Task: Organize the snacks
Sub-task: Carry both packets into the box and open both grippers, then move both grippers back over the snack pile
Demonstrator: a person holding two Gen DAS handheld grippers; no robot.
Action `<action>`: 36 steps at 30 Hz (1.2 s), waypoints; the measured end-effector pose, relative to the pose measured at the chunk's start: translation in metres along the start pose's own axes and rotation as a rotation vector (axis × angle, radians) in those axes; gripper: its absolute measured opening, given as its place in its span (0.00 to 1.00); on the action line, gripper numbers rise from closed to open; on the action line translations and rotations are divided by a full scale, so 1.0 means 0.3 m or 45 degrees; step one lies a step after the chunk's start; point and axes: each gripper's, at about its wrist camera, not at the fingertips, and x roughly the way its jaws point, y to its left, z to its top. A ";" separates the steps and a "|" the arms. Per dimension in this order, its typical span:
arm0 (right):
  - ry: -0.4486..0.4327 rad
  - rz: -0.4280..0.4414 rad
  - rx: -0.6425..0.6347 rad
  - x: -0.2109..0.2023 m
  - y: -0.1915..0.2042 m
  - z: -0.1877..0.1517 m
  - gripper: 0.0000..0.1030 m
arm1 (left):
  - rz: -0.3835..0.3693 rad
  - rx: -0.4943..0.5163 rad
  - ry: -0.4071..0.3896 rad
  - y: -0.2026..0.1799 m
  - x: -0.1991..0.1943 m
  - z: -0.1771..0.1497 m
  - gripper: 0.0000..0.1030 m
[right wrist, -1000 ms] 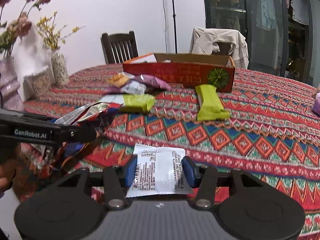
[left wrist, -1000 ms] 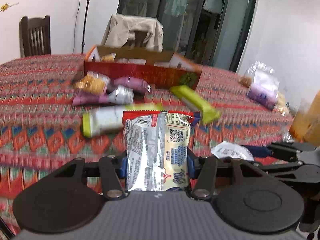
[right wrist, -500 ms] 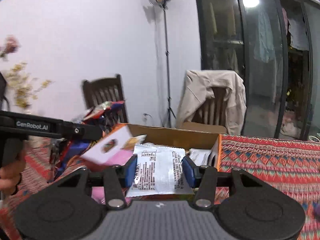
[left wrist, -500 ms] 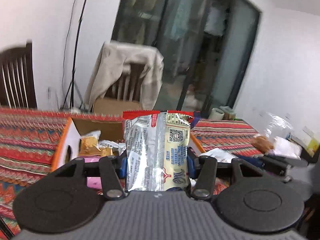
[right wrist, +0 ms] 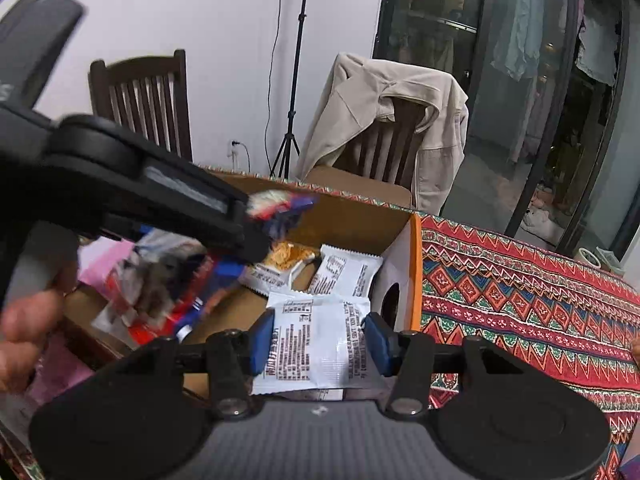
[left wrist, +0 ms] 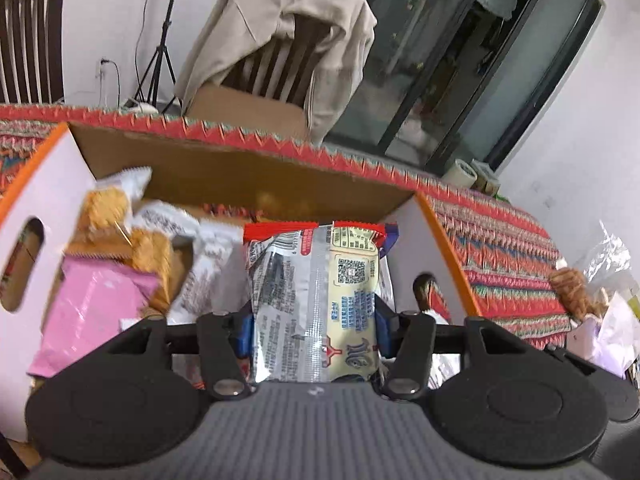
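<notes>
While both hover over cardboard box (left wrist: 240, 172), left gripper (left wrist: 314, 330) clamps silver-yellow snack packet (left wrist: 316, 304) between jaws; right gripper (right wrist: 318, 340) pinches white sachet (right wrist: 316, 344); pink pouch (left wrist: 92, 312) left of left jaws.

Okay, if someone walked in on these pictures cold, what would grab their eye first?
Probably the silver and cream foil snack packet clamped upright in the left tool, right over the open orange-edged cardboard box of snacks. Next, the white printed sachet gripped in the right tool above that box, and the beige jacket draped over the chair behind.
</notes>
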 end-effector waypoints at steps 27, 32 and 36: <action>-0.349 0.065 -0.010 -0.701 -0.098 -0.044 0.70 | 0.035 0.524 -0.460 -0.053 -0.947 -0.372 0.83; -0.409 0.090 -0.027 -0.883 -0.074 -0.152 0.75 | 0.072 0.558 -0.597 -0.038 -1.103 -0.568 0.89; -0.424 0.141 -0.008 -0.983 -0.054 -0.268 0.75 | 0.080 0.511 -0.625 -0.018 -1.171 -0.704 0.89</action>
